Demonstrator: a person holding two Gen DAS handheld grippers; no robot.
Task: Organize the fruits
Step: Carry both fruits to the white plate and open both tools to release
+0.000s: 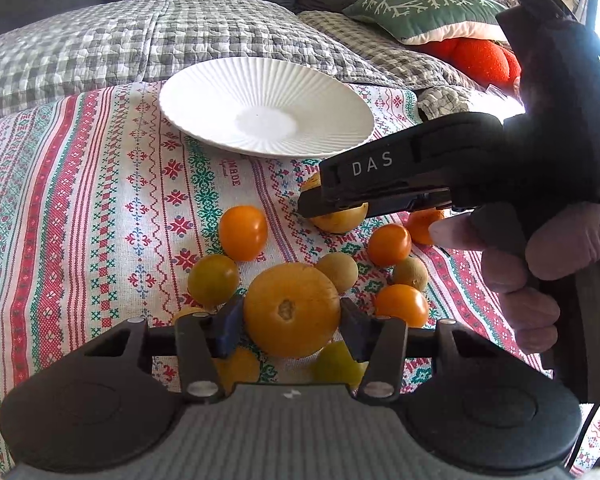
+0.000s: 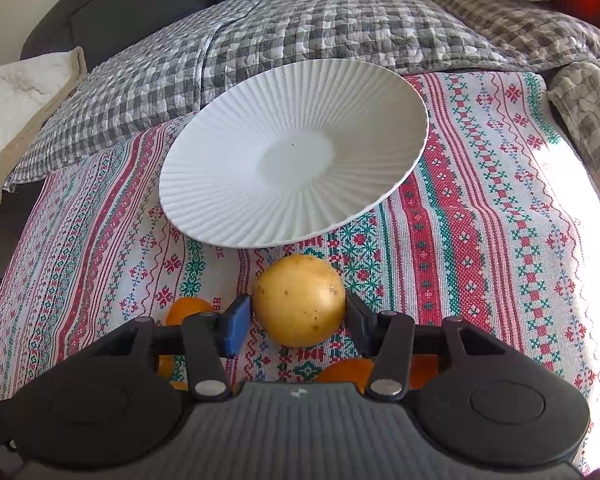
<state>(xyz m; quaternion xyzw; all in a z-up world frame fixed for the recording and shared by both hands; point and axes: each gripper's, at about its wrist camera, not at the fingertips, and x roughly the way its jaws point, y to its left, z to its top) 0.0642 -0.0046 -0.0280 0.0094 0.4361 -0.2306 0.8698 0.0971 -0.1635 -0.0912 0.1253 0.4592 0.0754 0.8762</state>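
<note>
**Both grippers closed on fruit below the plate**

In my left wrist view the large round orange fruit (image 1: 292,309) with a pale stem scar sits squarely between my fingers, and the left gripper (image 1: 292,318) is clamped on it, both pads against its sides. Small round orange tomatoes lie at its 11 o'clock (image 1: 243,232), 1 o'clock (image 1: 389,244) and 3 o'clock (image 1: 401,305), a greenish-yellow one (image 1: 213,280) at 10 o'clock, and two tan ones (image 1: 338,271) just beyond it.

In my right wrist view the round yellow speckled fruit (image 2: 299,300) rests on the red, green and white patterned cloth (image 2: 480,240), dead centre between the fingers. The right gripper (image 2: 298,316) grasps it, the blue pad and the black pad each touching a side. The ribbed white ceramic plate (image 2: 220,184) lies at 12 o'clock, just beyond the fruit, nothing on it.

From the left view I see the right gripper's black finger (image 1: 374,196) lying across that yellow fruit at 1 o'clock, a hand (image 1: 540,264) wrapped round its handle. A grey-and-white checked quilt (image 1: 140,40) lies behind the cloth.
</note>
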